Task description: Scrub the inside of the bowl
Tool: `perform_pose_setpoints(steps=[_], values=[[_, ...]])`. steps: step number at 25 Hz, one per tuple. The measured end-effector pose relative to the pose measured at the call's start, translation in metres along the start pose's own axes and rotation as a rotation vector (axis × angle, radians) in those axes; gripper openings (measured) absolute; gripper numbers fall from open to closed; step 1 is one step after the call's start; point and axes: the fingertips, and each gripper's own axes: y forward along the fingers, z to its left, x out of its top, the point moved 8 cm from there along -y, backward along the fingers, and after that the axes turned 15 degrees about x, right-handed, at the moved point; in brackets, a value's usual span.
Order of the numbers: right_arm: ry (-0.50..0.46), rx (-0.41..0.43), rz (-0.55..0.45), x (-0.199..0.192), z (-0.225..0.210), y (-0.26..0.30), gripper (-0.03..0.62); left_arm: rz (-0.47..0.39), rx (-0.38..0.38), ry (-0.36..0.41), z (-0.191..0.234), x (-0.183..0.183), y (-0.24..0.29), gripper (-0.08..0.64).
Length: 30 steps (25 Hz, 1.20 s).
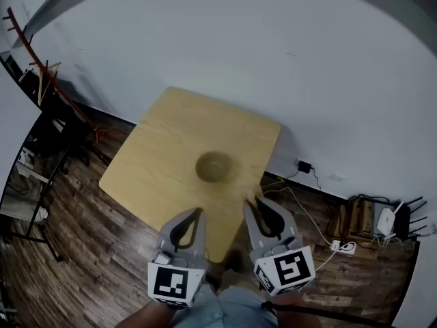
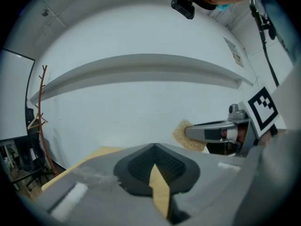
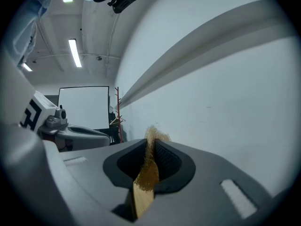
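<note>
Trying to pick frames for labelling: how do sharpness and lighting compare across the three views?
Head view: strong fisheye bend, dark corners, bowl small and soft. Left gripper view: even light, near jaws blurred. Right gripper view: bright ceiling lamp, sponge fairly crisp.

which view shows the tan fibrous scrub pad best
The right gripper view: the tan fibrous scrub pad sits closest, edge-on, clamped between the right gripper's jaws. The left gripper view shows its broad face sticking out past those jaws. The head view barely shows it.
</note>
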Motion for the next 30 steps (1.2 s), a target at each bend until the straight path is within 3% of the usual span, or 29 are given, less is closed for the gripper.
perform_pose_setpoints(steps=[7,14,21,30], values=[[-0.022,0.021,-0.036,0.021,-0.015,0.018,0.052,-0.036,0.028,0.007,0.007,0.022,0.014,0.021],[-0.026,0.015,-0.012,0.022,-0.018,0.049,0.052,-0.023,0.017,-0.023,0.032,0.019,0.037,0.021],[-0.004,-0.029,0.056,0.011,-0.031,0.091,0.052,0.034,-0.061,-0.047,0.057,0.006,0.087,0.021],[0.073,-0.081,0.155,-0.027,-0.045,0.131,0.052,0.167,-0.135,-0.059,0.08,-0.037,0.15,0.021]])
